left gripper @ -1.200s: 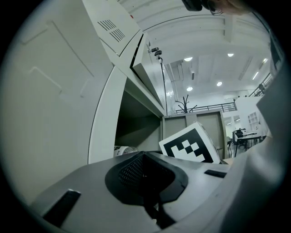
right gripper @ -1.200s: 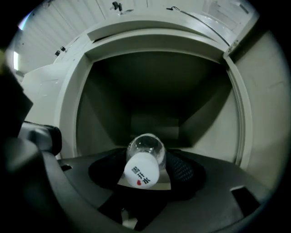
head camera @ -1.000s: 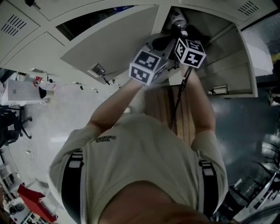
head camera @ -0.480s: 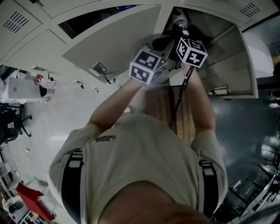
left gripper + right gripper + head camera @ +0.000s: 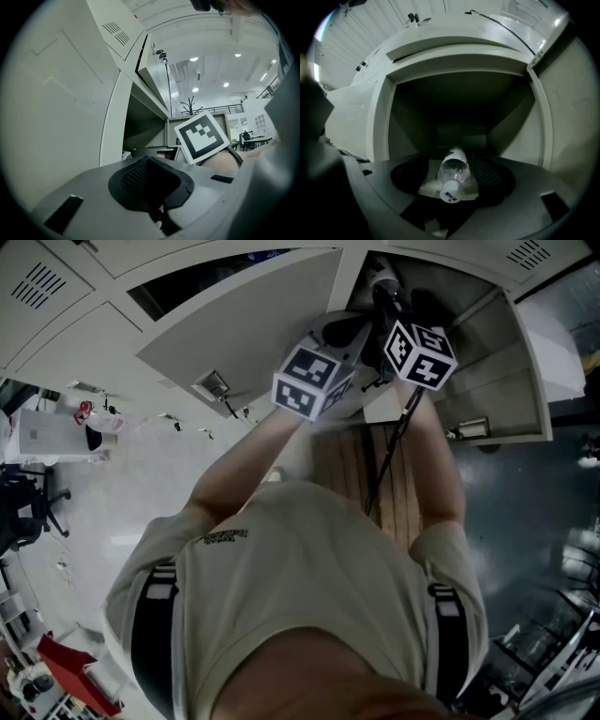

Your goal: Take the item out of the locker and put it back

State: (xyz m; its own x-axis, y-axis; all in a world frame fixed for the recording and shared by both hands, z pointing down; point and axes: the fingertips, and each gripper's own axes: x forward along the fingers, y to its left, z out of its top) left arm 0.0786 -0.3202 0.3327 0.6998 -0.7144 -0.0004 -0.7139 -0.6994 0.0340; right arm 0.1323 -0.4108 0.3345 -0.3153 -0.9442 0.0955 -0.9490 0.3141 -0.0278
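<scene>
Right gripper (image 5: 451,165): clamped on bottle (image 5: 453,176), lower centre, at locker (image 5: 516,126) mouth
Left gripper (image 5: 150,179): jaws together, empty, lower centre

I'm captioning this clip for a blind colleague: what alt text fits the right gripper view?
A clear plastic bottle with a white cap is held between the fingers of the right gripper, cap end toward the camera. Beyond it is an open locker compartment with pale walls, dark inside.
</scene>
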